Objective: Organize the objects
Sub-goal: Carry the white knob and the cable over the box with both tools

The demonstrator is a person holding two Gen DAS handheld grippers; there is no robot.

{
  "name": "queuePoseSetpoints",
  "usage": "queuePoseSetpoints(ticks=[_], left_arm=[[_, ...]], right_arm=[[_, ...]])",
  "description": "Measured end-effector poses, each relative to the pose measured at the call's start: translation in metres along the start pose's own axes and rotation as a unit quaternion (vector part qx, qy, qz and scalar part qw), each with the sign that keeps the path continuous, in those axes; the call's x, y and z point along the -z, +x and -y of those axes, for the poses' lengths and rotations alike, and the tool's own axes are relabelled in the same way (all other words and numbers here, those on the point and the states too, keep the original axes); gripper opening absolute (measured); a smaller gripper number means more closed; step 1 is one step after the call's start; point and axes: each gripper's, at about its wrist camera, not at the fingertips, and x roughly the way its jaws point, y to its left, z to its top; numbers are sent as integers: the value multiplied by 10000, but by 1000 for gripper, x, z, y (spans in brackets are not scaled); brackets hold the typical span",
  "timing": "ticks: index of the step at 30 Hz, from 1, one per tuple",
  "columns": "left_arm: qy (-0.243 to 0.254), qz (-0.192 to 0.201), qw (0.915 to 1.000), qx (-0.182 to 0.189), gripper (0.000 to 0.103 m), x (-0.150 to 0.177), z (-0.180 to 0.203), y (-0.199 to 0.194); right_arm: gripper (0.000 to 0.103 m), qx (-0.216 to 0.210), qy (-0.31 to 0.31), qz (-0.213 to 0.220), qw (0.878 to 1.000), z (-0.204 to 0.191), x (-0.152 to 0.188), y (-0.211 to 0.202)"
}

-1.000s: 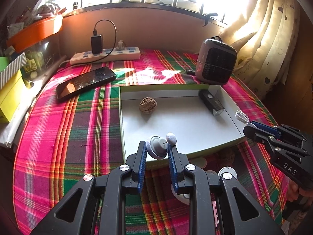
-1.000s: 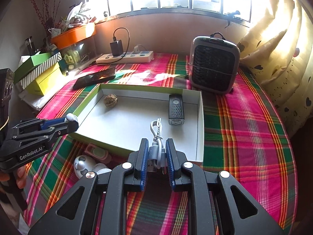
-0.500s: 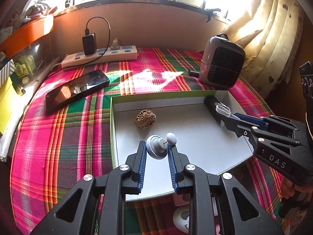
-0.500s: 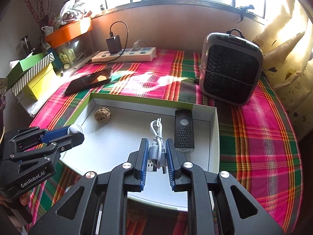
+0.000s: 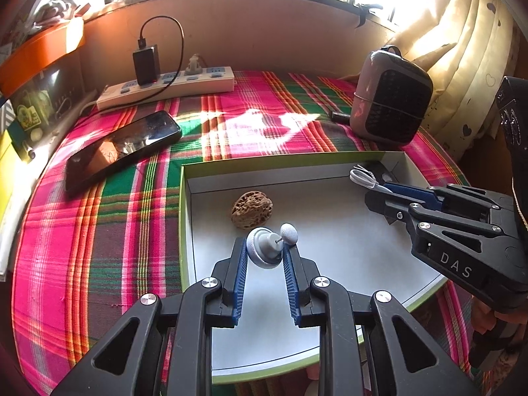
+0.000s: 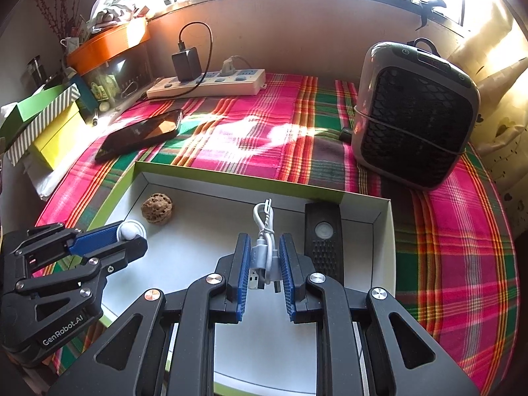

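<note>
A shallow white box with a green rim (image 5: pixel 250 166) (image 6: pixel 231 178) lies on the plaid cloth. Inside are a brown walnut (image 5: pixel 251 209) (image 6: pixel 156 207) and a black remote-like device (image 6: pixel 322 241). My left gripper (image 5: pixel 265 257) is shut on a small grey round knob with a white ball tip (image 5: pixel 264 244) and holds it over the box near the walnut; it also shows in the right wrist view (image 6: pixel 132 231). My right gripper (image 6: pixel 265 260) is shut on a coiled white USB cable (image 6: pixel 264 241) over the box's right side, beside the black device.
A black phone (image 5: pixel 122 148) lies left of the box. A white power strip with a charger (image 5: pixel 168 85) runs along the back wall. A grey heater (image 6: pixel 415 115) stands at the back right. Yellow and green boxes (image 6: pixel 49 122) sit at the left edge.
Both grippers have moved forward and lower over the box with their objects still held. The left now sits close to the walnut, the right beside the black device.
</note>
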Motion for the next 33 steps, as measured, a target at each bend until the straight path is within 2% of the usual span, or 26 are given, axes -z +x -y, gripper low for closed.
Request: queuePoseSetpoints(ticks=[33], left_arm=[[73,-91,9999,-53,20,-3,1,14]], right_arm=[[19,110,-41,-207,9997,-4,-1,22]])
